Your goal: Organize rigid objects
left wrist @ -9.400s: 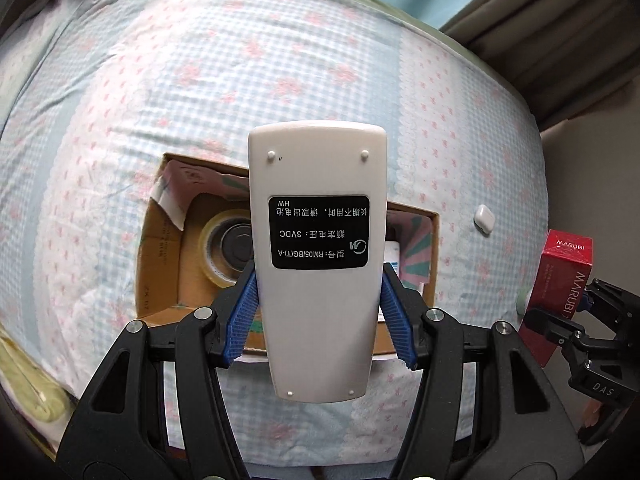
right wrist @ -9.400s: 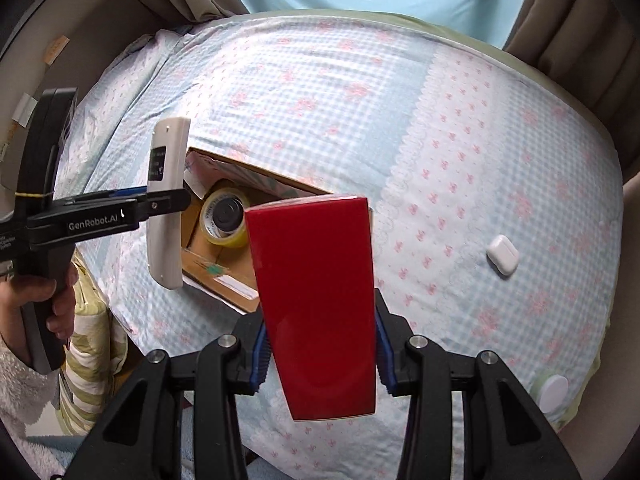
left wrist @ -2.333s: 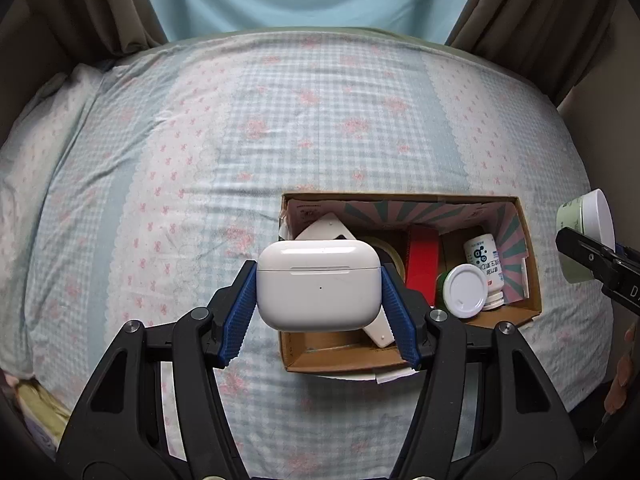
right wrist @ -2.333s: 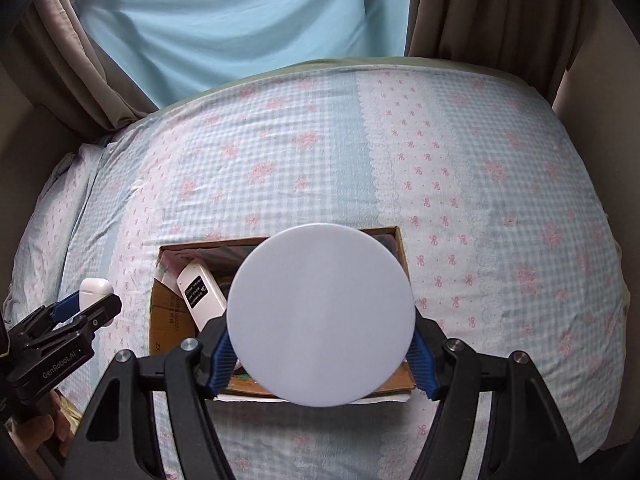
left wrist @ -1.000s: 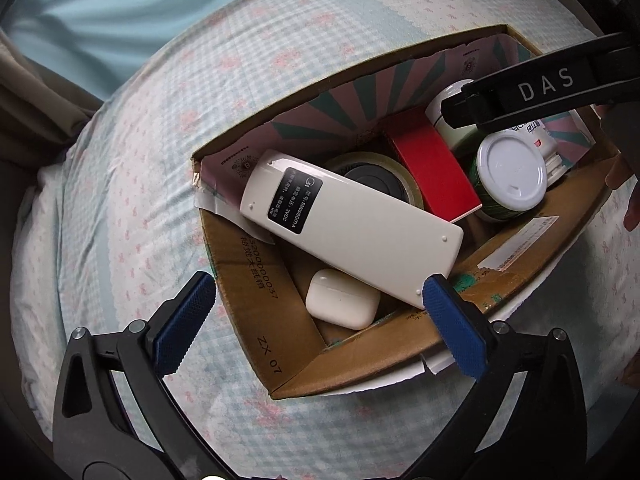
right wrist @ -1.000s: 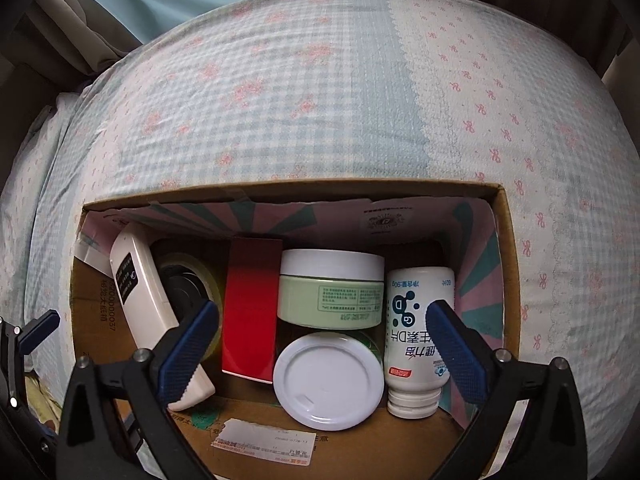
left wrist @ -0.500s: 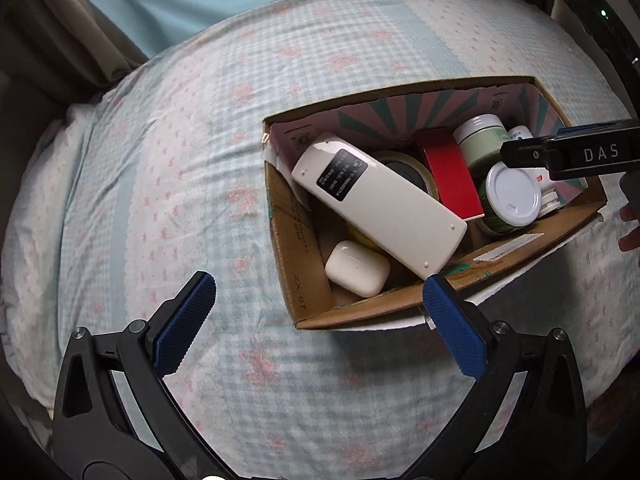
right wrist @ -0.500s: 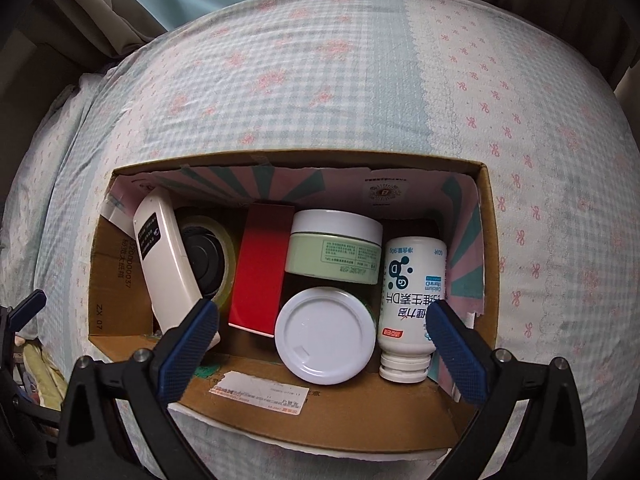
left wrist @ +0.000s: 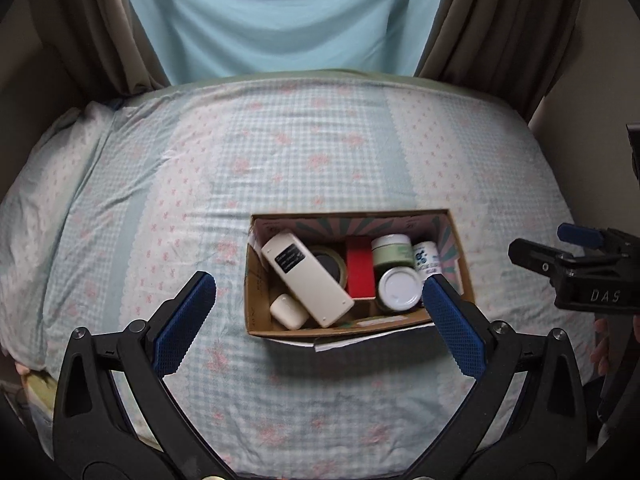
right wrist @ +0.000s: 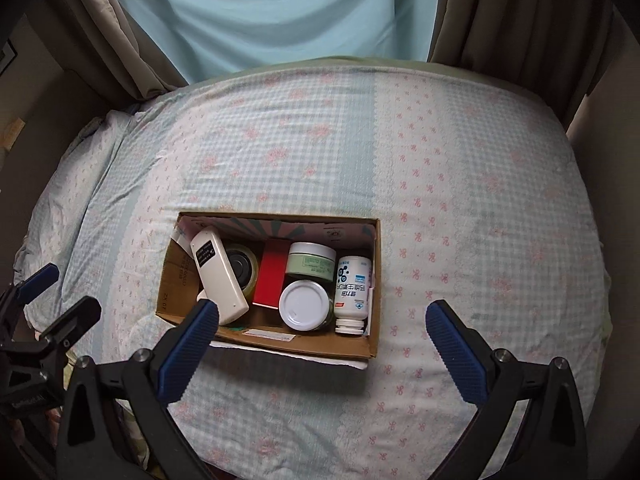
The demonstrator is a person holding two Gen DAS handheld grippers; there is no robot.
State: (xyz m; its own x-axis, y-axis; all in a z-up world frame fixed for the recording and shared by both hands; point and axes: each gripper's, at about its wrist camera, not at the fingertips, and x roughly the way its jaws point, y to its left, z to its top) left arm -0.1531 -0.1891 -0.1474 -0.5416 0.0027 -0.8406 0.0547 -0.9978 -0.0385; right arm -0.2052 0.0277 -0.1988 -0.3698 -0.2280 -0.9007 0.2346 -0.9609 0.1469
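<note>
A cardboard box (left wrist: 256, 308) sits on a bed (left wrist: 320, 152) covered with a pale blue gingham sheet printed with pink bows, its long axis running left to right across both views. Inside, a white remote control (left wrist: 306, 279) lies label-side up on a diagonal, its label end toward the far left corner and its other end toward the near wall, resting over a roll of tape (left wrist: 334, 266). A white earbud case (left wrist: 289, 311) lies in the near left corner, just beside the remote. A red box (left wrist: 361, 268) lies in the middle with its long axis front to back. To its right are a pale green jar (left wrist: 392, 250) tipped on its side, a white-lidded jar (left wrist: 399, 289) nearer the front, and a white bottle (right wrist: 352, 288) lying with its neck toward the near wall.

The left gripper (left wrist: 320, 310) hangs above the near side of the box, jaws spread wide, holding nothing. The right gripper (right wrist: 320, 334) likewise has its jaws wide apart and empty.

Behind the bed hang a light blue curtain (left wrist: 280, 20) and brown drapes (left wrist: 492, 20).
</note>
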